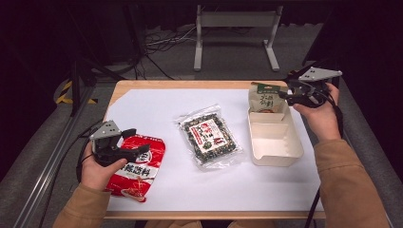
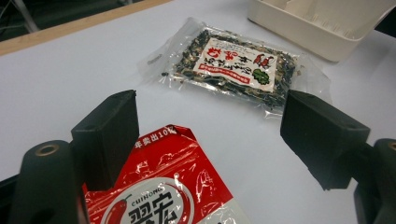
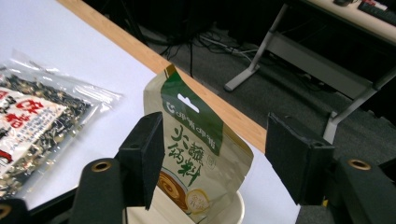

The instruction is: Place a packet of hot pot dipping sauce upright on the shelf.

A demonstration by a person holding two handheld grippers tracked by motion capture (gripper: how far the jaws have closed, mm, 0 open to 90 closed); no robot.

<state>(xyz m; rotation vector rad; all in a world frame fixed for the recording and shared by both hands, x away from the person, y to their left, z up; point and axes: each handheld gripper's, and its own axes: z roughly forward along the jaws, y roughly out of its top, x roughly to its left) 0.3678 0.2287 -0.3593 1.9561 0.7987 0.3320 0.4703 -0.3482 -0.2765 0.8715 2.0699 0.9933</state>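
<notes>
Green-and-cream pouch [image 1: 267, 99] is standing upright in the far compartment of the cream two-compartment tray [image 1: 278, 154], leaning toward the tray's far wall, and the right gripper [image 1: 288, 93] is hovering just beside its right edge. Seen from the right gripper view, the pouch [image 3: 196, 154] is rising out of the tray's corner [image 3: 231, 210] between the two black jaws, which are standing wide apart with daylight on both sides; neither pad is pressing on it, so the jaws are open and holding nothing. The person's right hand [image 1: 321, 114] is wrapping the gripper body just to the right of the tray.

Left of the tray, the clear bag of dark dried bits [image 1: 209, 134] is lying flat on the white sheet [image 1: 152, 109], near the tray but not touching it. Well to the left of the tray, the red chilli pouch [image 1: 140, 166] is lying flat too, and the left gripper [image 1: 135, 142] is sitting over its upper edge in the person's left hand [image 1: 97, 171]. In the left gripper view the jaws are spread wide, the red pouch's top corner [image 2: 168, 186] lying on the sheet between and below them, untouched by either pad: open, gripping nothing
</notes>
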